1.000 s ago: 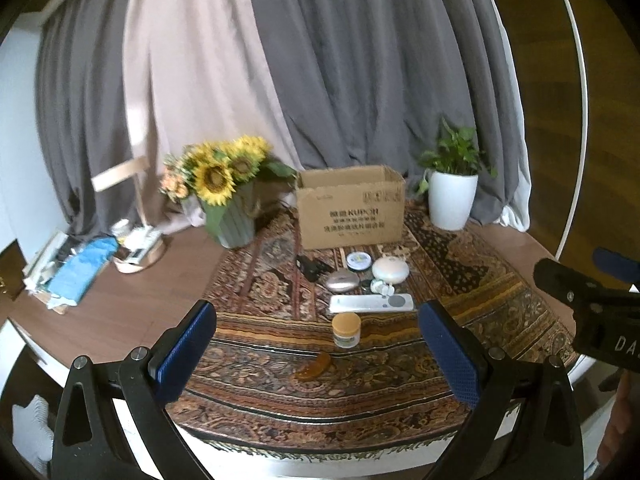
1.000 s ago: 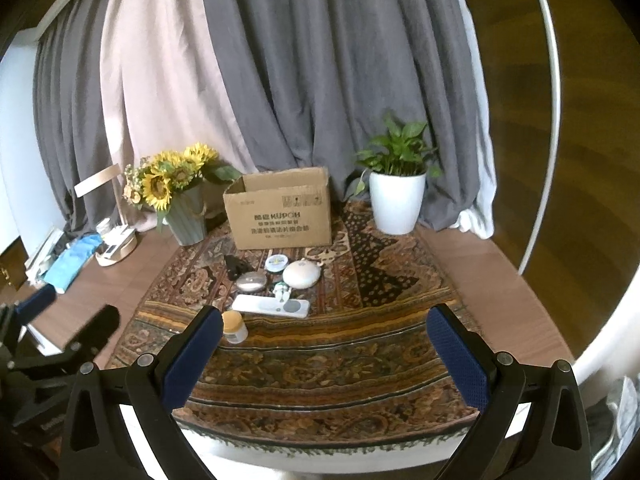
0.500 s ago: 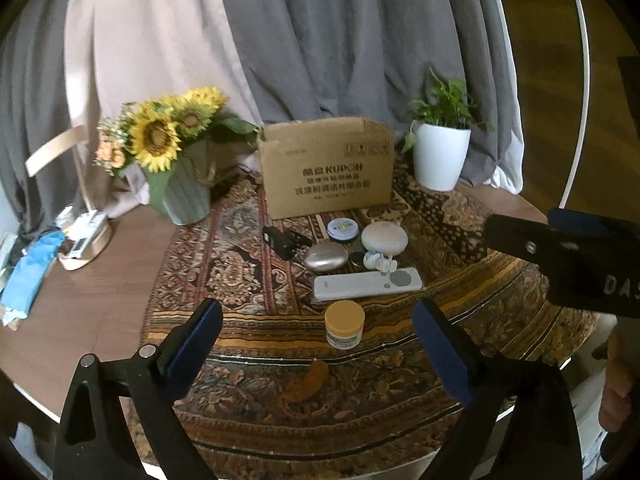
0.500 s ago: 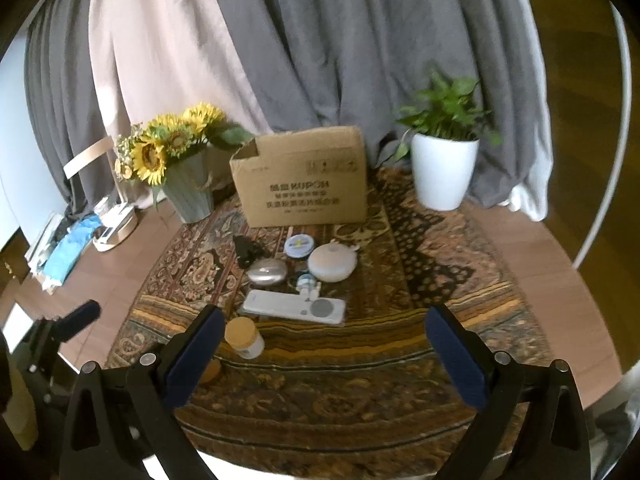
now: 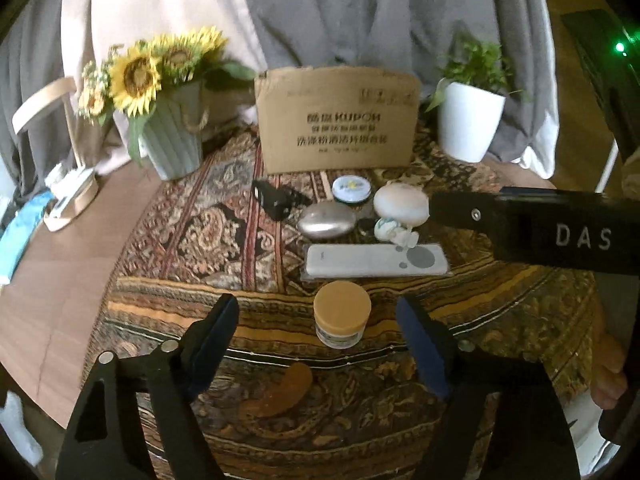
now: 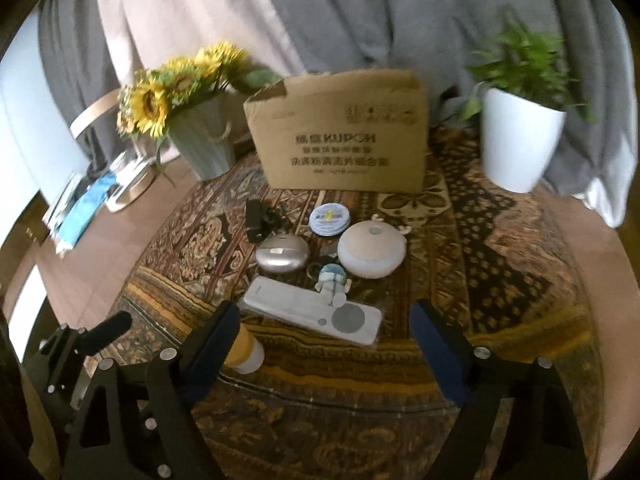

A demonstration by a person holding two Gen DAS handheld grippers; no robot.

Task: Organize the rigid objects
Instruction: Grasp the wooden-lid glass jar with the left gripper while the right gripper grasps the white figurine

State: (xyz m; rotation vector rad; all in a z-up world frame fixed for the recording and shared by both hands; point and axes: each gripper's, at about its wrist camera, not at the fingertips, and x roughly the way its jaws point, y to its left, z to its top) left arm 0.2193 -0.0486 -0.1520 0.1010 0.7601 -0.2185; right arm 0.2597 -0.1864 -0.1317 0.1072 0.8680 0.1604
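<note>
The cardboard box (image 5: 337, 120), upper centre of the left-wrist view, looks light and stiff. Below it, the white remote (image 5: 376, 261) looks flat, smooth and slippery, best pinched across its long edges. The tan-lidded jar (image 5: 341, 318), lower centre, looks rigid; grasp its round sides. Left gripper (image 5: 320, 328) and right gripper (image 6: 326, 334) have just been closing, jaws apart and empty.

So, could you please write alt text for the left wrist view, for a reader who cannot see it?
The open left claw frames a small jar with a tan lid on a patterned rug, its jaws just narrowing, not touching. Behind lie a white remote, small items and a cardboard box.
</note>
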